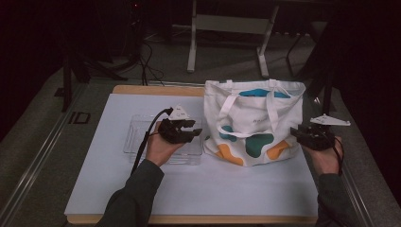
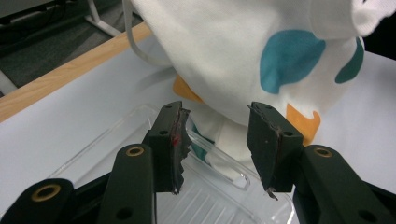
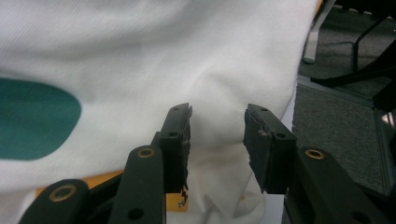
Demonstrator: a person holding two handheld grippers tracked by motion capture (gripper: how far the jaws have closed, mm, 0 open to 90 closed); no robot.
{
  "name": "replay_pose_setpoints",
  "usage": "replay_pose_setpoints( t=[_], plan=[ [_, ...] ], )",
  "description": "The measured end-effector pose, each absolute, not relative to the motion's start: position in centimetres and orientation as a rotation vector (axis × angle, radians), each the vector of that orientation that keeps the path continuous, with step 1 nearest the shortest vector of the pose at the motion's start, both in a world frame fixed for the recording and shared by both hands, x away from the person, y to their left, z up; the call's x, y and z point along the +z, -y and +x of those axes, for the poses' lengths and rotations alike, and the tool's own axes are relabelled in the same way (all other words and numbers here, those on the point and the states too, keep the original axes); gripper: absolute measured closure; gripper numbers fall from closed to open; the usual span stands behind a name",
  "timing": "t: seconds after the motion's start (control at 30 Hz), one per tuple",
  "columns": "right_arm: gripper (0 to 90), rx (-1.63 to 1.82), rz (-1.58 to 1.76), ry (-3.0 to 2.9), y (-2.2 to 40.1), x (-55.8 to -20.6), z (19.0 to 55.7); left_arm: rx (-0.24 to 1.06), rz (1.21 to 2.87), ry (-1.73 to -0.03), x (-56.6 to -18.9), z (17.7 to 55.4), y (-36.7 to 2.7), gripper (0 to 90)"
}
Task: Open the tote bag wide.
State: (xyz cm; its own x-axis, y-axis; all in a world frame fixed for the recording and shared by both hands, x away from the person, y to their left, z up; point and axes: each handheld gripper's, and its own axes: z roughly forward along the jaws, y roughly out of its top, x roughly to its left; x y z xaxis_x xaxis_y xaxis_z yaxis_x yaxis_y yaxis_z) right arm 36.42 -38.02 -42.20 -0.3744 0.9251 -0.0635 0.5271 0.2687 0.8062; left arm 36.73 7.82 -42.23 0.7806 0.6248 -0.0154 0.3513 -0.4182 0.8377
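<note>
the white cloth tote bag with teal and orange blotches (image 1: 254,124) stands upright at the back right of the white-covered table (image 1: 94,189), its handles drooping down the front and something teal showing in its mouth. the left gripper (image 1: 195,132) sits just beside the bag's left lower edge, jaws apart with nothing between them, hovering over the clear plastic tray (image 1: 135,137) that lies next to the bag. the right gripper (image 1: 297,132) waits at the bag's right side, jaws likewise apart and empty, the cloth close ahead of its pads. the step looks like taking hold of the bag from both sides; it would go best if each gripper pinches a firm fold of cloth at the same level, so the soft bag doesn't slump or tip onto the tray.
</note>
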Motion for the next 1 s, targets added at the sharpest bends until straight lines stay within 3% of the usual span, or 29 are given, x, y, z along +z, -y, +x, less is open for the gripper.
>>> replay_pose_setpoints(
  t=[0.6,1.0],
  plan=[
    [58.1,0.956,1.355,-1.912,39.1,-40.7,39.3,0.382,2.034,-0.760,-41.4,39.7,-6.5,52.6],
    [48.5,0.972,1.353,-1.990,39.1,-39.9,41.5,0.316,2.006,-0.772,-41.5,42.0,-6.3,52.0]
  ],
)
